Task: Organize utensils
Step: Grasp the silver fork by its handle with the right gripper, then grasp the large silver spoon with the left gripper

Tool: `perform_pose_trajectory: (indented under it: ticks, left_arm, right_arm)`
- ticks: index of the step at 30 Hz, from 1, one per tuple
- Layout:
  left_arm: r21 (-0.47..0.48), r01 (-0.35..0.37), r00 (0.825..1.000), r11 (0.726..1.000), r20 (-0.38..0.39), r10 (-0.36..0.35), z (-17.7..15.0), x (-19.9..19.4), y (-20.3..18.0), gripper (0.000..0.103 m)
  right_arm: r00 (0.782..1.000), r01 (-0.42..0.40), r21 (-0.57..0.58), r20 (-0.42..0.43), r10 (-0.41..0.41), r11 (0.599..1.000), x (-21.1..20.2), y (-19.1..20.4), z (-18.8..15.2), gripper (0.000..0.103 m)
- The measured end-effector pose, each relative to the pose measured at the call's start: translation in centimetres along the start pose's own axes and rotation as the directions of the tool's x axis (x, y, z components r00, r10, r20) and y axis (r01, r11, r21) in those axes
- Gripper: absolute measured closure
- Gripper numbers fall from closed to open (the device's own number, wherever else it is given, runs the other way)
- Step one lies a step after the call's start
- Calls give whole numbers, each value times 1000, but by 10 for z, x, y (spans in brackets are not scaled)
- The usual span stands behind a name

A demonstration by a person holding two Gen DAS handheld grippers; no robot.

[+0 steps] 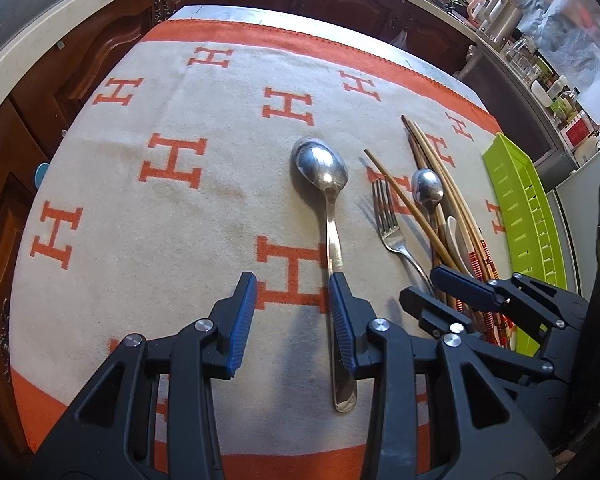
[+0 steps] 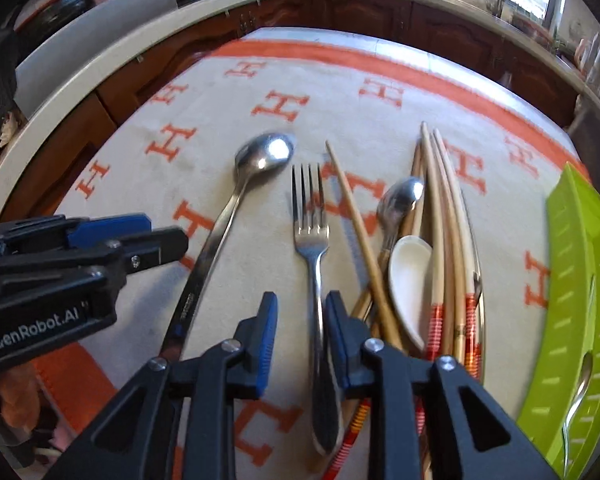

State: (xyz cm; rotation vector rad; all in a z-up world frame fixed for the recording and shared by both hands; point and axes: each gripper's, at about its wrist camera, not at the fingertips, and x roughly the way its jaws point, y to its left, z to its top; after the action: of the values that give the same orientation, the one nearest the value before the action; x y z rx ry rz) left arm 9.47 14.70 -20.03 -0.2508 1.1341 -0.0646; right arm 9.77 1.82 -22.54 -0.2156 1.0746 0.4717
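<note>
A large metal spoon (image 1: 320, 164) (image 2: 266, 152) lies on the H-patterned cloth (image 1: 160, 220). Its handle runs along the inner side of my left gripper's right finger. The left gripper (image 1: 292, 278) (image 2: 168, 234) stands open, low over the cloth, with nothing pinched. To the right lies a fork (image 1: 388, 220) (image 2: 310, 216). Its handle passes between the fingers of my right gripper (image 2: 302, 298) (image 1: 440, 284), close to the right pad, and a gap shows on the left side. Further right lie a pile of chopsticks (image 1: 432, 168) (image 2: 440, 208), a small metal spoon (image 2: 404, 196) and a white ceramic spoon (image 2: 410, 272).
A lime-green slotted tray (image 1: 516, 208) (image 2: 580, 280) sits at the table's right edge with a metal utensil (image 2: 580, 384) in it. Dark wooden cabinets and a pale counter (image 1: 40, 52) curve around the far side. Bottles and jars crowd the counter (image 1: 540, 64) at the right.
</note>
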Motion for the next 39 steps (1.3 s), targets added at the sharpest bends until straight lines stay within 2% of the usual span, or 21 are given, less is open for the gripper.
perform_pose_trajectory:
  ticks: [1,2,3,7,11,15,20,27,34,35,37,38,39]
  left_arm:
    - [-3,-1,1000,1000,-1,1,0,1,1,69]
    - [-6,0,1000,1000,-2,0,1,1,3,69]
    - [-9,1,1000,1000,-4,-1,1,2,4,69]
    - [-20,9,1000,1000,-19,-9,2,6,5,69]
    - [-29,25,999,999,-24,-26,3,8,7,69]
    - [-68,81,996,994,-33,-83,6,10,11,69]
    - [-114,142,988,983,-41,-147,14,14,12,69]
    - [-111,119,992,987,-31,-123,32,30,-3,69]
    - [-93,140,990,986,9,-140,54,48,-19,70]
    - [-93,144,990,985,18,-143,55,49,-20,71]
    - [-92,140,990,986,37,-137,57,52,-23,79]
    - [-93,134,991,987,40,-131,57,55,-23,91]
    - [-98,130,991,987,43,-126,57,57,-24,92]
  right_arm:
    - [1000,8,-5,1,-8,1000,0,1,0,87]
    - [1000,15,-8,6,-15,1000,0,1,-1,97]
    - [1000,13,-9,8,-13,1000,0,0,-1,98]
    - [1000,-20,46,14,20,999,-1,-9,-1,99]
    - [996,-88,137,24,86,987,-5,-23,-3,99]
    - [989,-147,199,59,138,969,-13,-33,-6,99]
    - [982,-181,240,101,161,954,-23,-44,-7,99]
    - [971,-219,282,157,180,934,-41,-61,-9,99]
    - [965,-223,323,207,162,920,-57,-81,-17,99]
    - [965,-221,330,211,157,918,-59,-83,-19,99]
    - [965,-217,348,217,147,912,-61,-89,-22,99]
    - [965,-214,358,219,141,909,-61,-92,-24,99]
    - [966,-213,367,220,137,905,-62,-95,-25,99]
